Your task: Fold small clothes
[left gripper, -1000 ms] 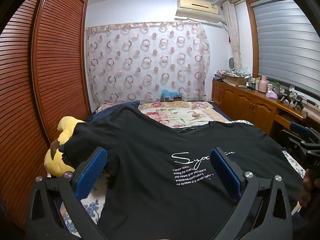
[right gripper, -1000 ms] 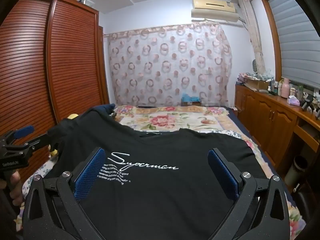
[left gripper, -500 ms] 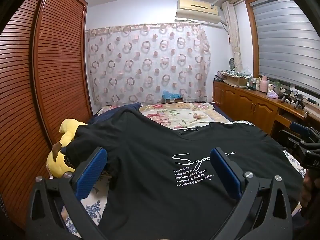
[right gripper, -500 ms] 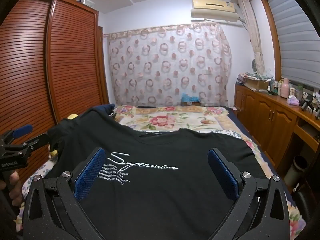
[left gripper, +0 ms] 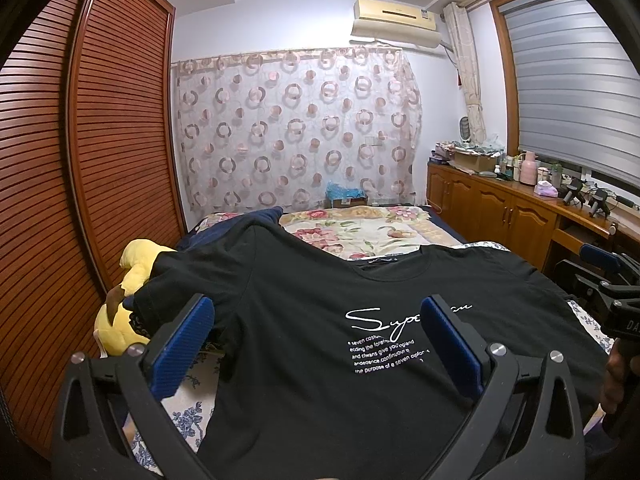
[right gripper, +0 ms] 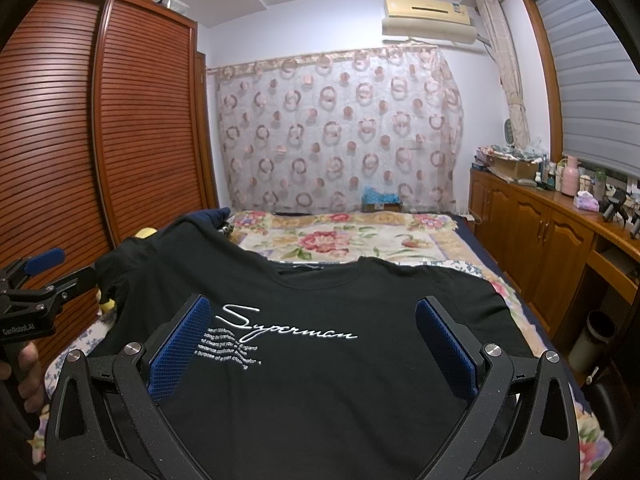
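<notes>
A black T-shirt (left gripper: pixel 304 320) with white "Superman" script lies spread front-up on the bed, collar toward the far end. It fills the near half of the right wrist view too, T-shirt (right gripper: pixel 320 360). My left gripper (left gripper: pixel 316 316) hovers open above the shirt's left half, blue pads wide apart, nothing between them. My right gripper (right gripper: pixel 312 316) hovers open over the shirt's chest print, also holding nothing. Each gripper shows at the edge of the other's view, held by a hand.
The bed carries a floral quilt (left gripper: pixel 360 228) beyond the shirt. A yellow plush toy (left gripper: pixel 128 300) lies at the bed's left edge by the slatted wardrobe (left gripper: pixel 100 160). Wooden cabinets (right gripper: pixel 540 240) with clutter line the right wall. A bin (right gripper: pixel 592 336) stands below them.
Both views have barely shifted; the left gripper's view rose slightly. The shirt lies as before and both grippers stay open.
</notes>
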Tool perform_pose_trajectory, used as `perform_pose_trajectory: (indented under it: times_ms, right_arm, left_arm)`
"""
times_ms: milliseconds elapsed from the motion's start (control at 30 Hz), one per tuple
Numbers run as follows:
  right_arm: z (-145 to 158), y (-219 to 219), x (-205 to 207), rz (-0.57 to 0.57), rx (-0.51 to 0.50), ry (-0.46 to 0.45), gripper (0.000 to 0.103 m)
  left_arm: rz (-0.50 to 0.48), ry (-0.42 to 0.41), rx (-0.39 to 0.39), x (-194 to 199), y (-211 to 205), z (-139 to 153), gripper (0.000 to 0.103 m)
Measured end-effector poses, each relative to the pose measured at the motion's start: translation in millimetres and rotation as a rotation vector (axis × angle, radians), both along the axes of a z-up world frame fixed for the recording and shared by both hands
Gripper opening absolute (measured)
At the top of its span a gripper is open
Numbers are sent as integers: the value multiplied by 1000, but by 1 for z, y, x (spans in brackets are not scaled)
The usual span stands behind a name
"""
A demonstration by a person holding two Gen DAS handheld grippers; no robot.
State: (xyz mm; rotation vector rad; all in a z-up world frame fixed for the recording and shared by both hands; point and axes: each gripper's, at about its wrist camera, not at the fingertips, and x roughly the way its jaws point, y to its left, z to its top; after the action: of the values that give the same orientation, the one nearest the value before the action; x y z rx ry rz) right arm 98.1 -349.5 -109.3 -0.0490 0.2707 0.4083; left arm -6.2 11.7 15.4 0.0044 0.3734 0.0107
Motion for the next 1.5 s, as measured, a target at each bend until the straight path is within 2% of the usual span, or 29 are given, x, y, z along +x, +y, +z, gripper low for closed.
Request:
perform_pose_trajectory:
  times_ms: [300,367,1500]
  right_arm:
    - [0,0,0,0,0,0,103]
    - [0,0,0,0,1,1,103]
    - [0,0,-1,1,0,2,103]
  left_arm:
    - [1,-2,4,0,-1,0,103]
    - [1,-2,4,1,6,12,103]
    - [1,-6,12,1,0,7,103]
